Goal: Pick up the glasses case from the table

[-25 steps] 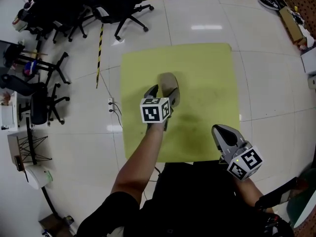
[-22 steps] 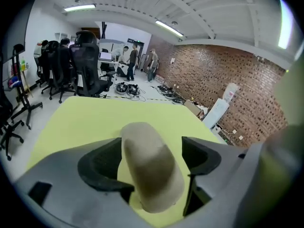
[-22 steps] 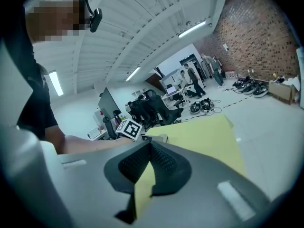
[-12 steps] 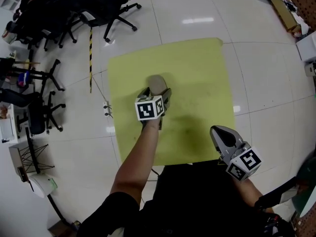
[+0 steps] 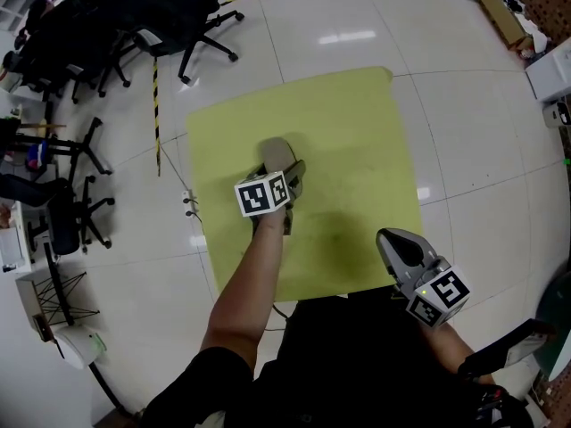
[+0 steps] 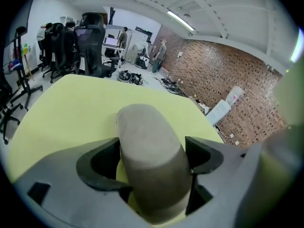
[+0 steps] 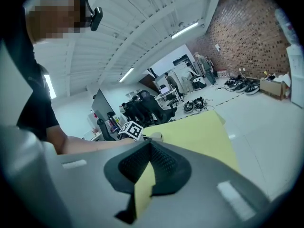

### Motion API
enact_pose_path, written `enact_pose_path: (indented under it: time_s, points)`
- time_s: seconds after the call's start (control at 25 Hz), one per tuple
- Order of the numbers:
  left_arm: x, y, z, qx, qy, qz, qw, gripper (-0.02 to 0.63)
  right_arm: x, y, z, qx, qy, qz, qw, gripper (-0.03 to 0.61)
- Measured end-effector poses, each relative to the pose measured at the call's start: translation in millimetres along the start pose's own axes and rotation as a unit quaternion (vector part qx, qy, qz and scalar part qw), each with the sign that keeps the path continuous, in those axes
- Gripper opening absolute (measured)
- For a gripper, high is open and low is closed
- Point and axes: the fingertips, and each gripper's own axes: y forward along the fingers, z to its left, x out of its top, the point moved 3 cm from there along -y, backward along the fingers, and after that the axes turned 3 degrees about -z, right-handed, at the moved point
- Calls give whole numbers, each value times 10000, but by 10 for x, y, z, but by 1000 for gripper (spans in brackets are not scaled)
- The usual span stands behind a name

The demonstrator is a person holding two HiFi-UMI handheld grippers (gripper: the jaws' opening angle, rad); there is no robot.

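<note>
1. Glasses case (image 6: 148,146), grey-beige with rounded ends, lies on the yellow table (image 5: 357,132), left of the table's middle and well in from every edge.
2. Over the table, the left gripper (image 5: 279,171) points steeply down at the case, its marker cube (image 5: 262,194) above the table's left half.
3. Its claw stands wide apart and has just been opening. The case lies lengthwise between the two dark pads (image 6: 97,163). A hollow shows beside the left pad, and the right pad sits just beside the case's flank, so nothing clamps the case.
4. The case's far end sticks out past the jaw tips toward the table's far edge.
5. The right gripper (image 5: 393,239) hangs at the table's near right edge, well apart from the case. Its claw is closed with the pad tips meeting and nothing between them.
6. Black office chairs (image 5: 178,16) stand on the pale tiled floor beyond the table's far left corner.
</note>
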Motion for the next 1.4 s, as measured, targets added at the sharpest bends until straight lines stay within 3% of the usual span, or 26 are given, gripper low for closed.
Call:
enact_pose_path:
  time_s: [0.32,0.6,0.92,1.4]
  points:
    - [93,-340,-152,-654,-146,-550,9962,423,-3,44,279,63,-135,-76,9999,3]
    - [76,-1043,-322,-1369,-157,-870,9866,423,-33,68,757,163,-373,-157,9990,3]
    - [38,-2101,-532,-2137,155,-1393,9668,422,-147,26,1342,172,-673,-306,9971,3]
    - [-119,-3441,-481,-2562,256,-2132,9425,416,-257,-59,2213,180,-1016,-658,9925,3]
